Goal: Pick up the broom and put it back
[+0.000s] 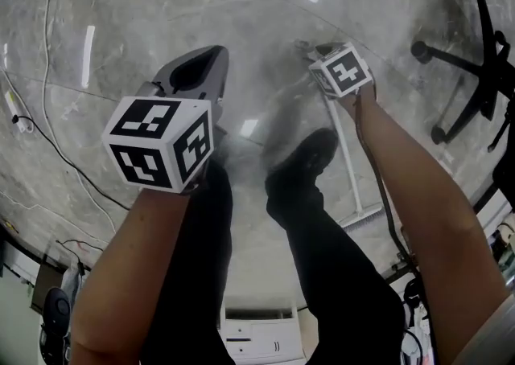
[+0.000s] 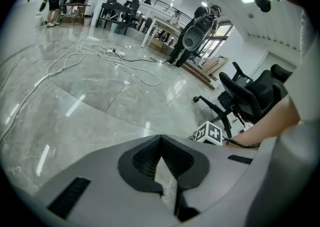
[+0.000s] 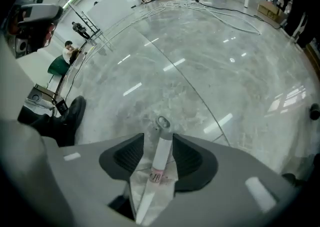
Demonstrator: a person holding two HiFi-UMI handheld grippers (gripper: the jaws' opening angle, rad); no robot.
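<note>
Polished grey marble floor (image 1: 402,26) fills the head view, streaked with reflections of ceiling lights. A black office chair (image 1: 471,66) stands on its castors at the upper right. A black shoe (image 1: 304,158) stands near the centre, and the broom (image 1: 348,158) slants down to the floor just right of it. In the left gripper view, loose white cables (image 2: 102,50) sprawl across the upper left.

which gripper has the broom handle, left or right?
The right gripper: the white broom handle runs between its jaws. The left gripper has jaws meeting at the tips, nothing between them.
</note>
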